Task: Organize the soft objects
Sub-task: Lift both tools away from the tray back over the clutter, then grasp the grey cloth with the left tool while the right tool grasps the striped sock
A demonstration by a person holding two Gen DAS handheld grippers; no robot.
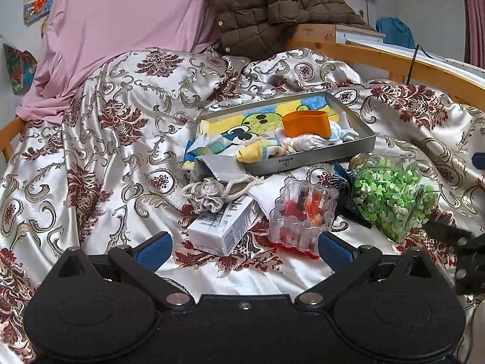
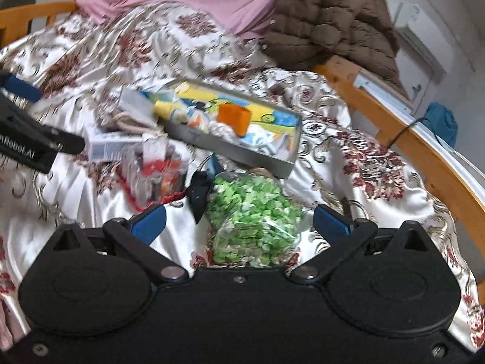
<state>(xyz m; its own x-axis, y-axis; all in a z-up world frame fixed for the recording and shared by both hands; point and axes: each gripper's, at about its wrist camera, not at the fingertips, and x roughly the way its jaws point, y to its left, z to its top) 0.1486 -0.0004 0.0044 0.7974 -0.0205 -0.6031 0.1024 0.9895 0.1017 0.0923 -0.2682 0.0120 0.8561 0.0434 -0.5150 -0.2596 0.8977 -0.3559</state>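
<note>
A grey metal tray [image 1: 312,157] [image 2: 233,151] lies on the patterned bedspread, holding a cartoon cloth [image 1: 251,121], rolled socks [image 1: 260,151] and an orange cup [image 1: 306,123] [image 2: 235,118]. A grey drawstring pouch [image 1: 212,194] lies in front of the tray on a white carton [image 1: 224,227]. My left gripper [image 1: 244,250] is open, just short of the carton and a clear ribbed container [image 1: 303,212] [image 2: 157,170]. My right gripper [image 2: 239,223] is open, with a clear jar of green paper bits [image 2: 254,212] [image 1: 394,194] between its fingers, untouched.
A pink pillow [image 1: 121,21] and a brown quilted jacket [image 1: 272,9] rest at the head of the bed. A wooden bed rail [image 2: 409,148] runs along the right side. A black object [image 2: 198,194] lies beside the jar. Bare bedspread [image 1: 91,151] spreads to the left.
</note>
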